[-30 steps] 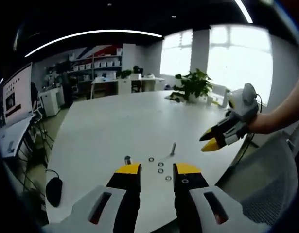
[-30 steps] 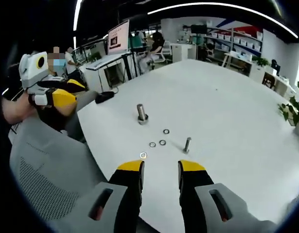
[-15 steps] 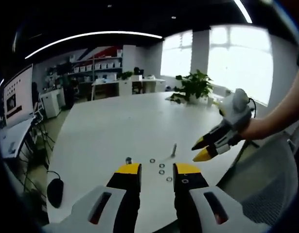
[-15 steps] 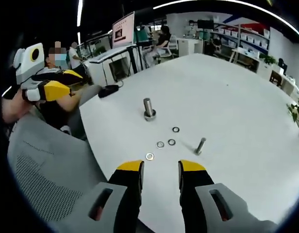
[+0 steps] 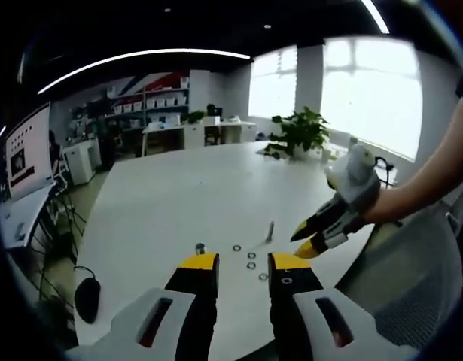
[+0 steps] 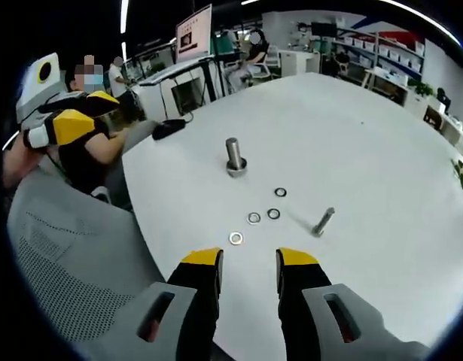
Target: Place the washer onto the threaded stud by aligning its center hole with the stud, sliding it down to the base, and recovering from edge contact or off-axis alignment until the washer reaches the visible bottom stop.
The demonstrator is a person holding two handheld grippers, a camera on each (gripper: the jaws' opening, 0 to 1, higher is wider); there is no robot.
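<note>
Several small metal washers [image 6: 236, 238] lie loose on the white table [image 6: 367, 135], also seen as washers [image 5: 251, 265] in the left gripper view. A threaded stud [image 6: 233, 156] stands upright on its base beyond them; the stud [image 5: 199, 247] is just past my left jaw tip. A second bolt [image 6: 323, 221] lies tilted to the right, and this bolt [image 5: 269, 230] appears behind the washers. My right gripper [image 6: 248, 259] is open and empty, hovering just short of the nearest washer; the right gripper [image 5: 307, 240] comes in from the right. My left gripper [image 5: 244, 263] is open and empty; the left gripper [image 6: 86, 113] is held off the table's edge.
A grey mesh chair [image 6: 65, 263] sits at the table's near edge. A black mouse [image 5: 86, 297] lies on the floor side at left. A potted plant [image 5: 299, 131] stands at the far end. Desks, monitors and a seated person [image 6: 254, 53] are beyond.
My right gripper has moved in over the table toward the washers, which now sit closer to its jaws. The left gripper has hardly moved.
</note>
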